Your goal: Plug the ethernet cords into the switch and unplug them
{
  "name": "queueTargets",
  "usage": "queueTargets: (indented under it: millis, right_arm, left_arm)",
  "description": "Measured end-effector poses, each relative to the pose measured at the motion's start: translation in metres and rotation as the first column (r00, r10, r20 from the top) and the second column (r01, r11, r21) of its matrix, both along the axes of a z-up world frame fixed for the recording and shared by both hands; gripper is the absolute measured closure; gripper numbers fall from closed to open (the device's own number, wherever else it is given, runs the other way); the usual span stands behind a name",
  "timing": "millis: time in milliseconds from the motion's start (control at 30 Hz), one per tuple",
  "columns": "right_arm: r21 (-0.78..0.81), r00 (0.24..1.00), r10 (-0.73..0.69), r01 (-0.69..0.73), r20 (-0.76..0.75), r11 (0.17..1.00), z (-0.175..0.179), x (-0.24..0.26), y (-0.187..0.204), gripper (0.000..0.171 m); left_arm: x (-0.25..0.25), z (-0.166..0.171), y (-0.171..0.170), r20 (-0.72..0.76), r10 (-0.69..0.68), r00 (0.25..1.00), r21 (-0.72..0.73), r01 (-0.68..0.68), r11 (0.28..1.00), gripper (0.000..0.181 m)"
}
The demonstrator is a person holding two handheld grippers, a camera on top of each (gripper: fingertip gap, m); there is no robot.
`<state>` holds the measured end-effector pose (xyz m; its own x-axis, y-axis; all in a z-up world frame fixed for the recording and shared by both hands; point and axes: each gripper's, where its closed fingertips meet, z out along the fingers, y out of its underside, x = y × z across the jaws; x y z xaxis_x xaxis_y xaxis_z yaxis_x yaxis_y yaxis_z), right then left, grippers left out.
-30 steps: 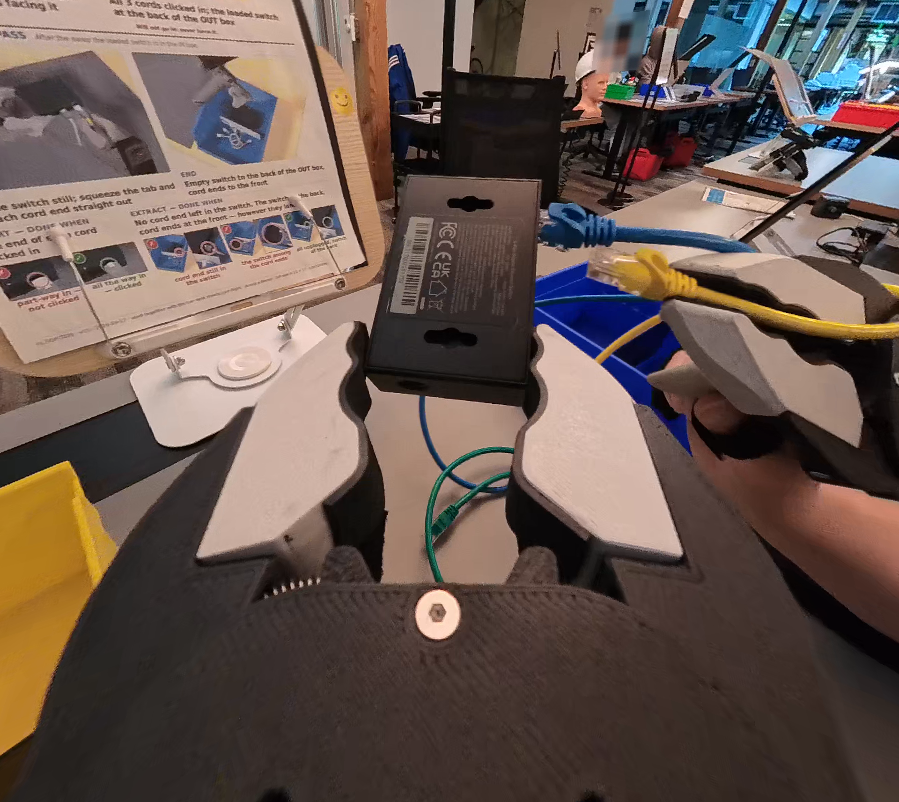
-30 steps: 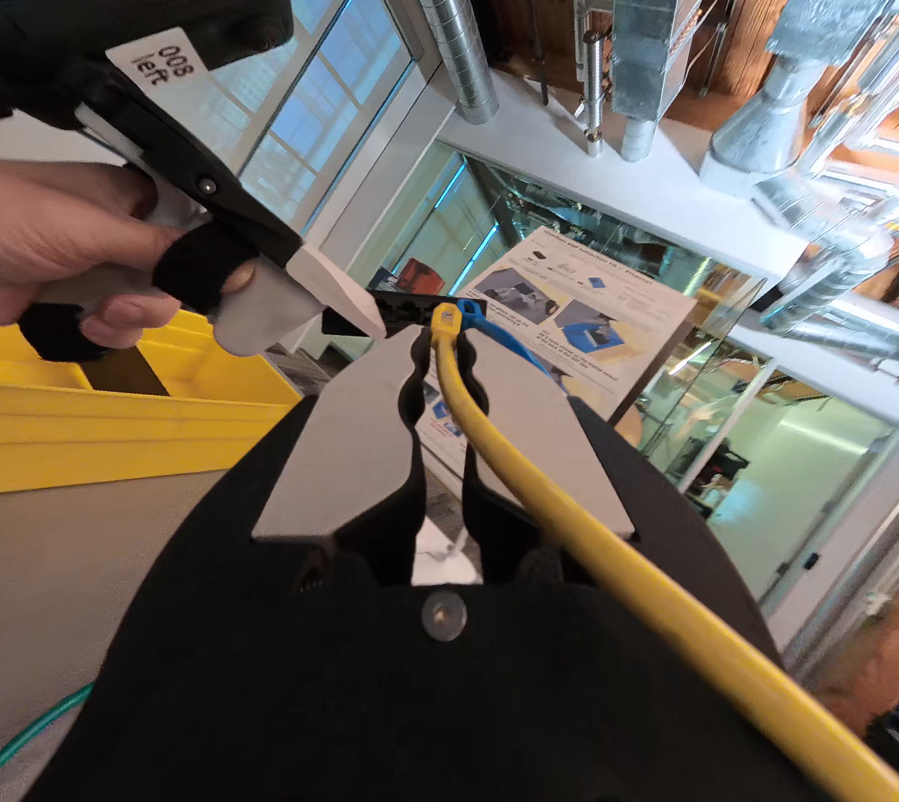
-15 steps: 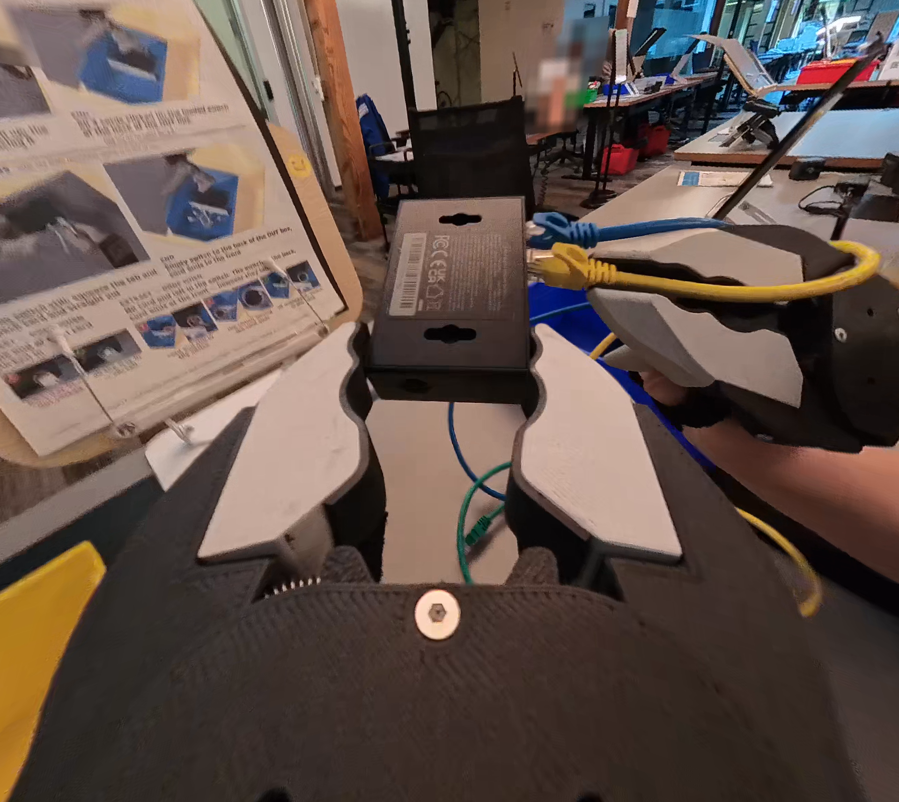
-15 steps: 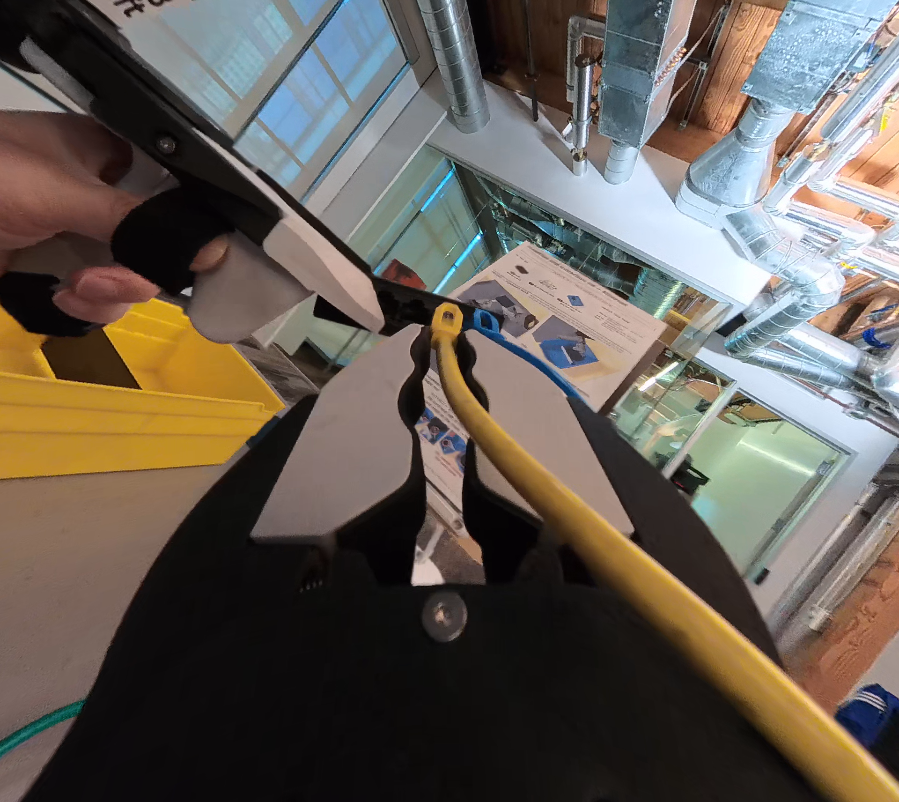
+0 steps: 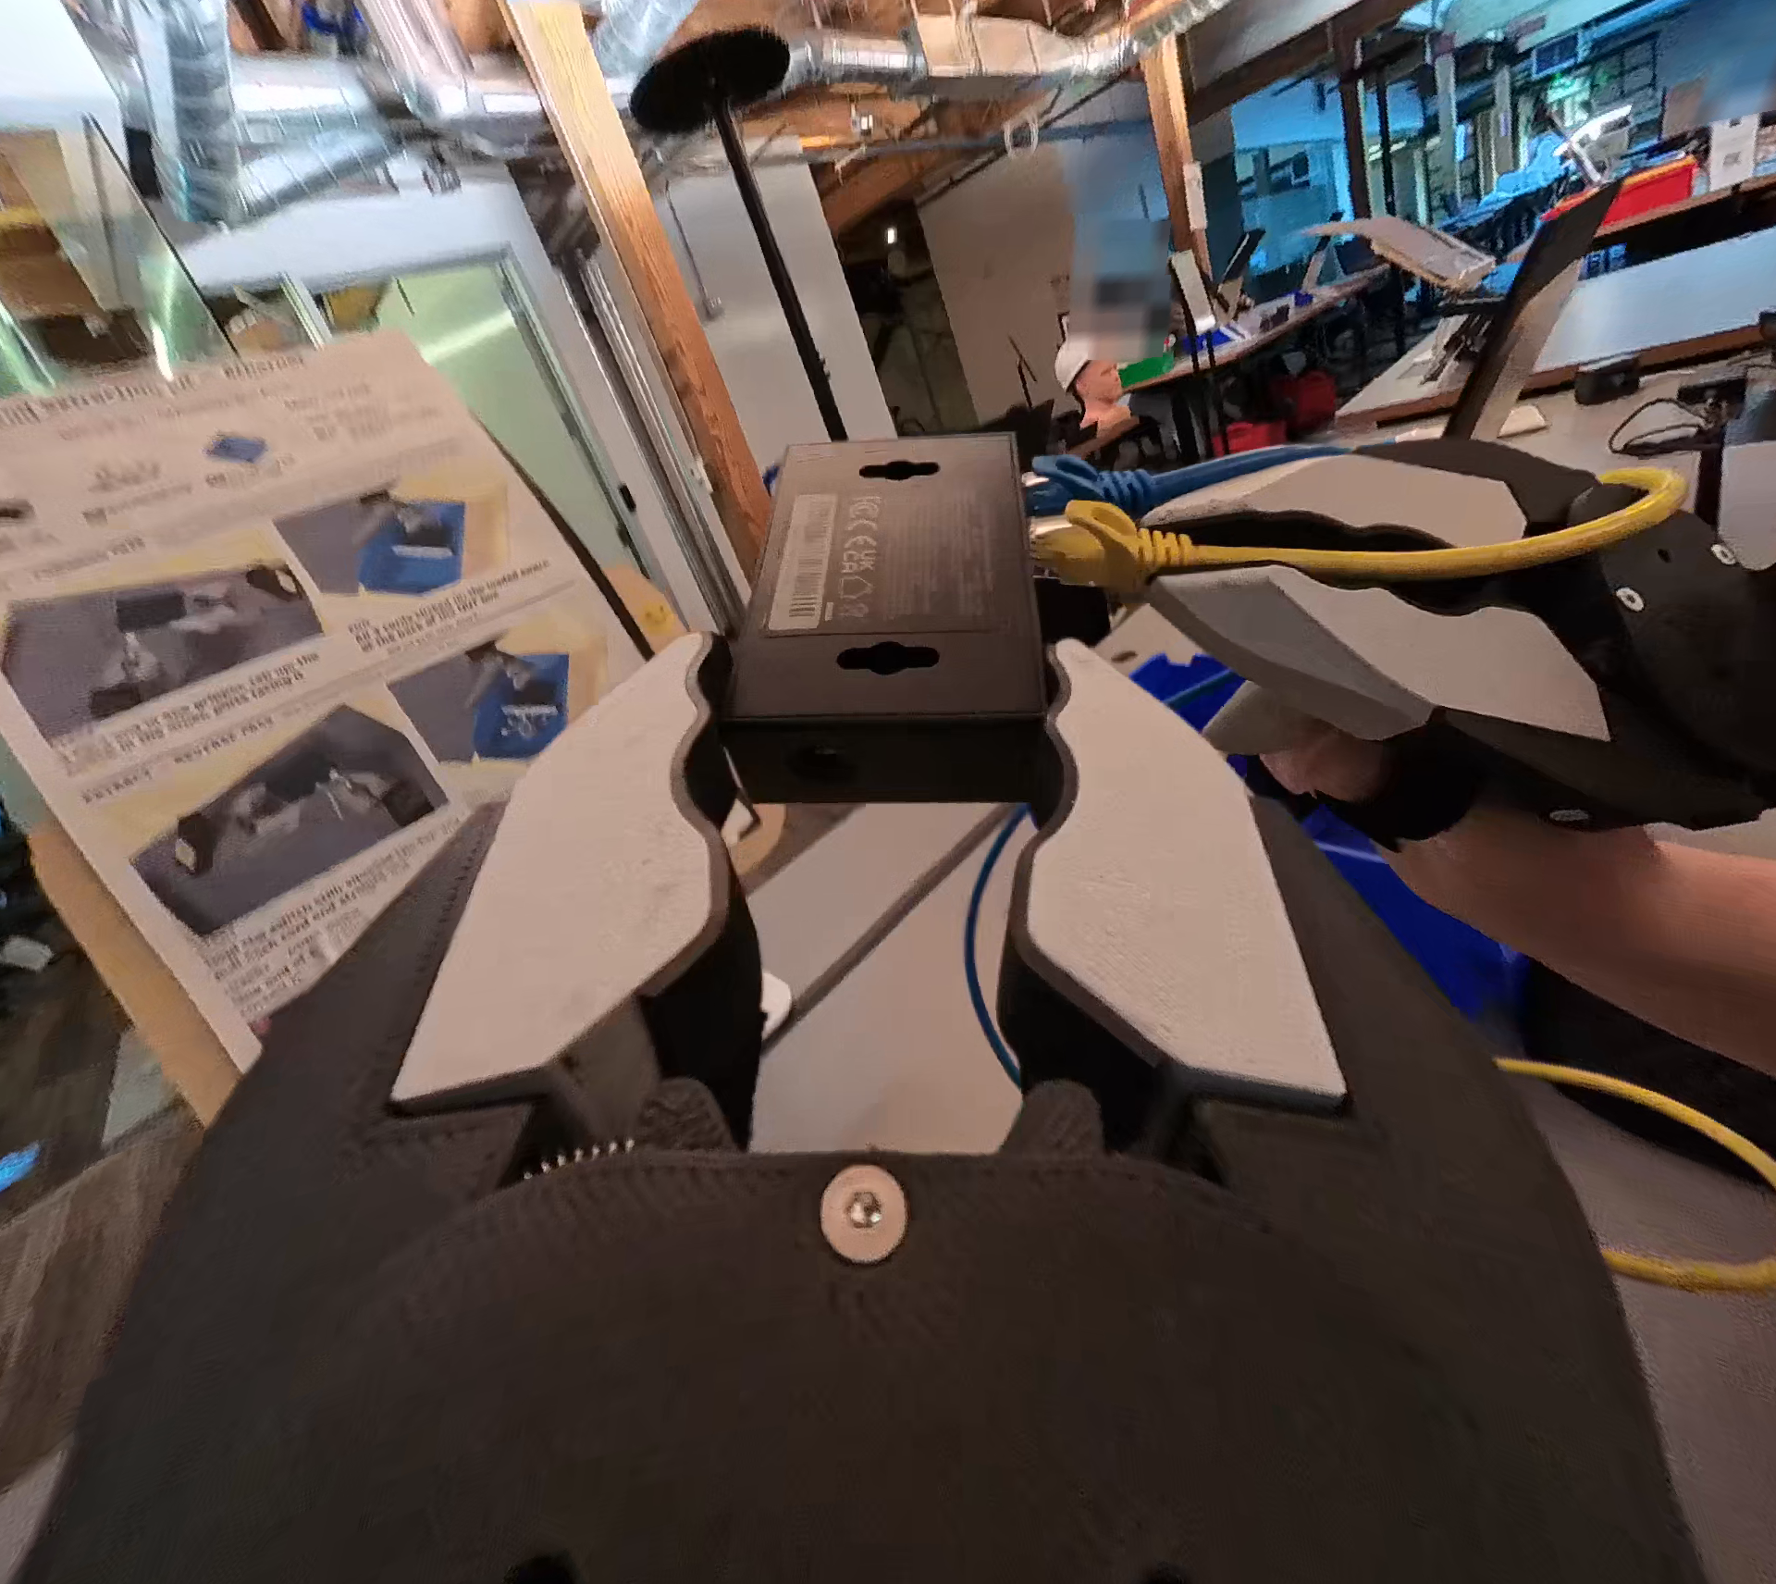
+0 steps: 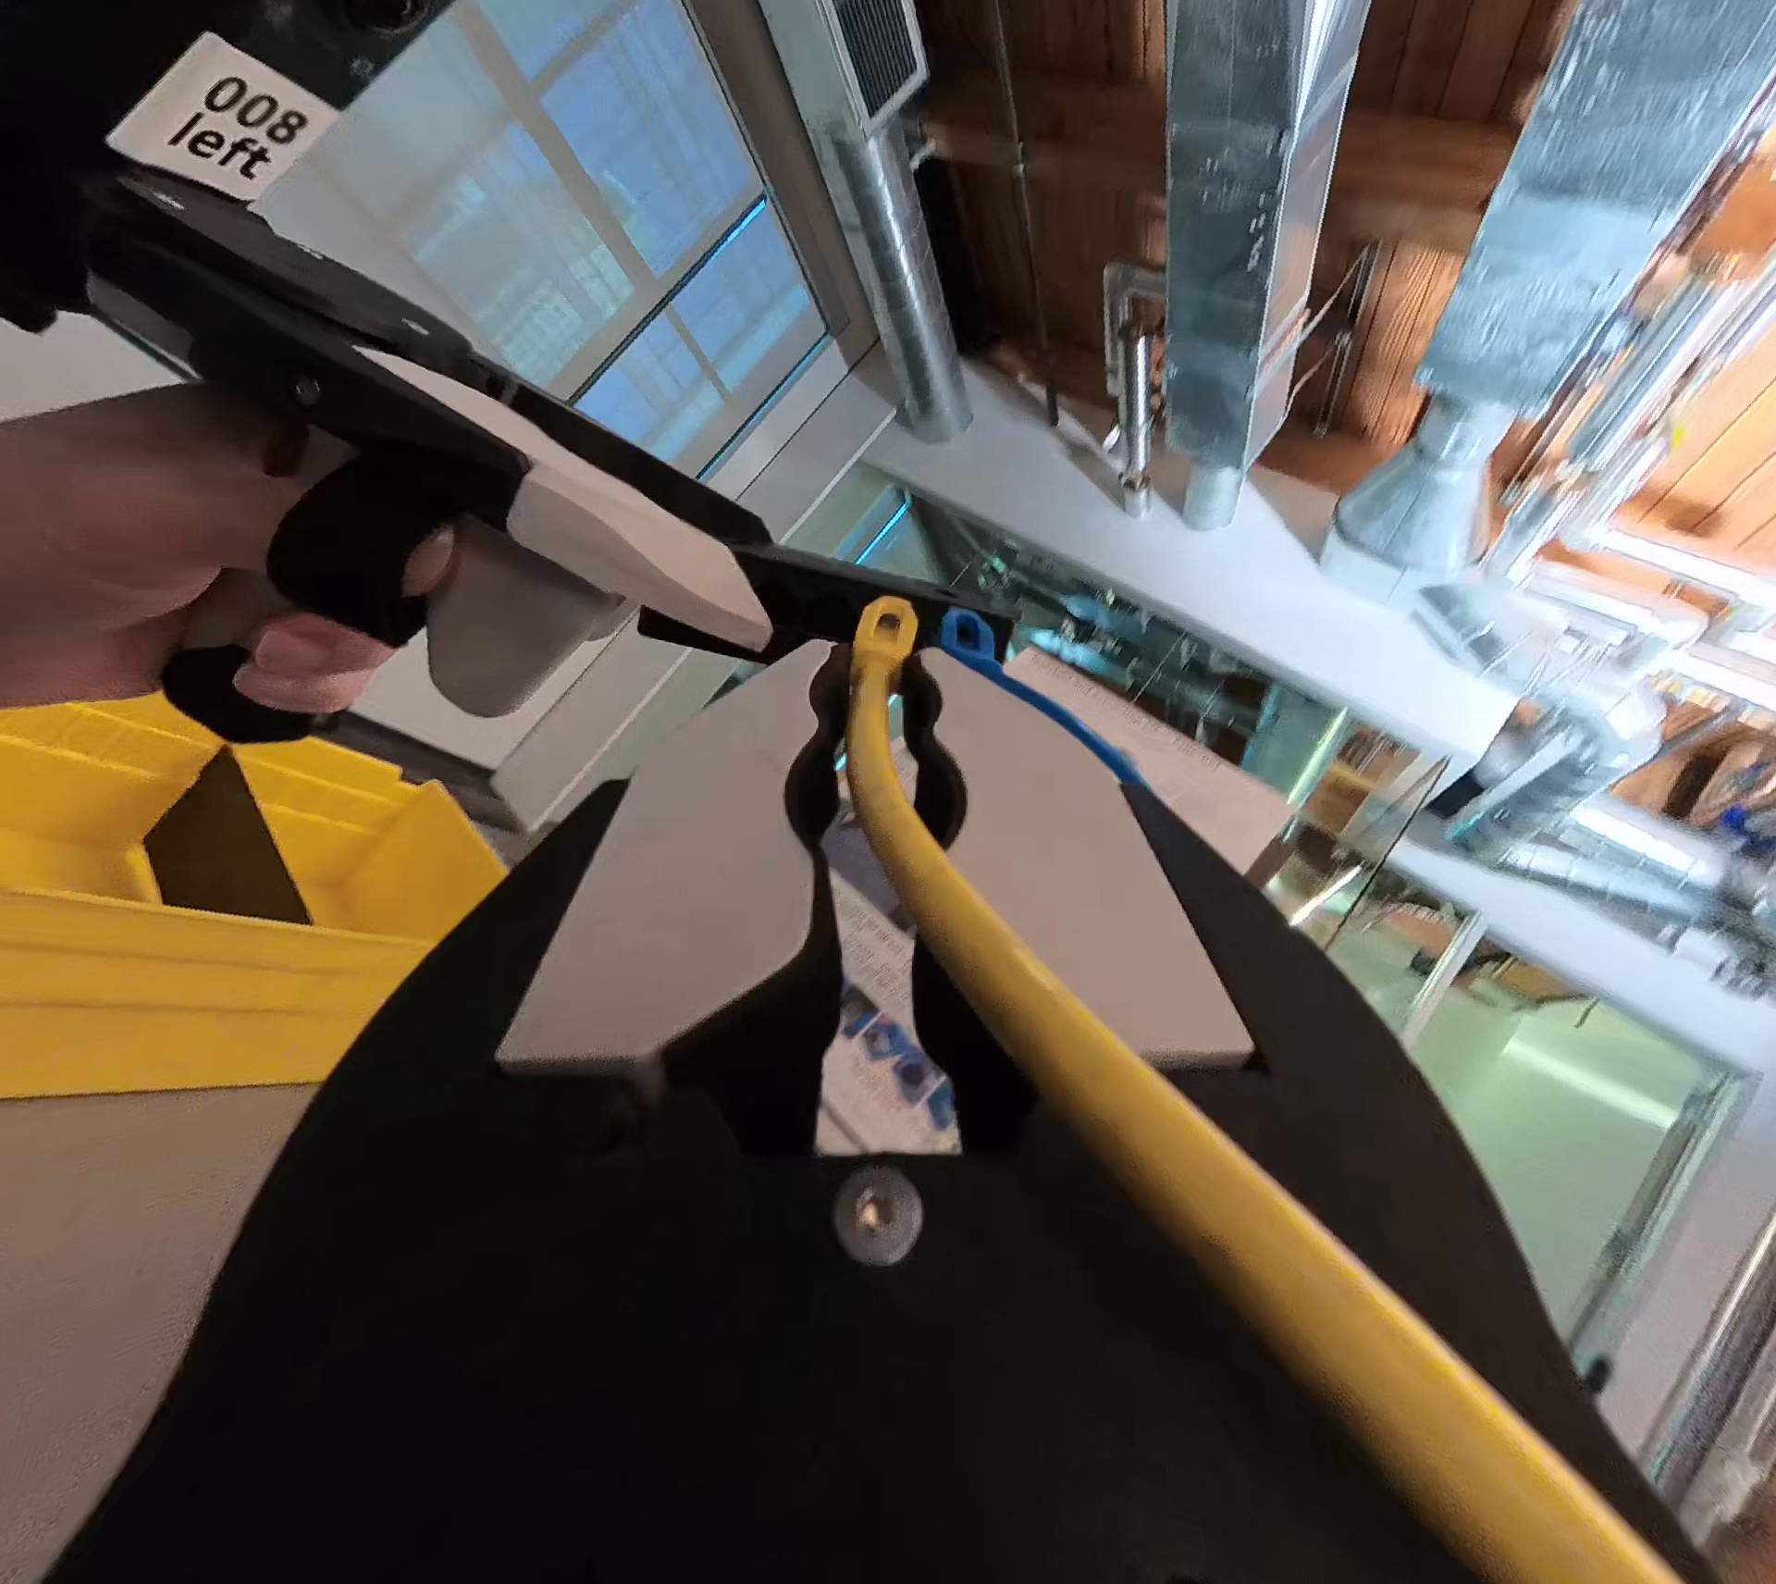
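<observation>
My left gripper [image 5: 884, 682] is shut on the black switch [image 5: 889, 567], held in the air with its underside towards the camera. A blue cord [image 5: 1105, 480] sits plugged into the switch's right side. My right gripper [image 6: 870, 658] is shut on the yellow cord [image 6: 961, 865] just behind its plug. In the left wrist view the right gripper [image 5: 1144, 553] comes in from the right and the yellow plug [image 5: 1076, 548] is at the switch's right side, below the blue one. In the right wrist view the switch [image 6: 846, 591] is edge-on, with the yellow plug [image 6: 889, 625] and blue plug [image 6: 966, 634] at it.
An instruction board [image 5: 240, 653] stands at the left on the grey table [image 5: 865, 1057]. A blue bin [image 5: 1345, 865] lies under the right hand. A yellow bin [image 6: 144, 913] sits at the left in the right wrist view. Other tables stand far behind.
Both grippers have tilted upward, showing more ceiling. The yellow plug has moved left from open air up to the switch's right side, below the blue plug.
</observation>
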<state>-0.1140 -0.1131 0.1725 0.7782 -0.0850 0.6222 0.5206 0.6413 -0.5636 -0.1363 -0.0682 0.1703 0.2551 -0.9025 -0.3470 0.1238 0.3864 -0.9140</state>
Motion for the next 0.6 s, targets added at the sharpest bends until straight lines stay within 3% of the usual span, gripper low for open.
queueTargets:
  millis: [167, 333, 433, 600]
  right_arm:
    - [0.152, 0.989, -0.076, 0.056, 0.130, 0.987, 0.011, -0.009, -0.024, 0.160]
    - [0.177, 0.982, -0.106, 0.078, 0.156, 0.981, 0.014, -0.012, -0.030, 0.160]
    - [0.159, 0.977, -0.117, 0.089, 0.178, 0.983, 0.009, -0.010, -0.024, 0.160]
    - [0.136, 0.976, -0.118, 0.094, 0.181, 0.986, 0.001, -0.006, -0.012, 0.160]
  left_arm:
    - [-0.007, 0.014, -0.024, 0.038, -0.038, 0.999, 0.071, 0.035, 0.997, 0.121]
    - [-0.009, 0.017, -0.031, 0.111, -0.072, 0.991, 0.106, 0.060, 0.992, 0.121]
    - [-0.001, 0.008, -0.026, 0.074, -0.088, 0.993, 0.050, 0.085, 0.995, 0.112]
    - [0.004, 0.001, -0.014, 0.076, -0.143, 0.987, -0.061, 0.148, 0.987, 0.117]
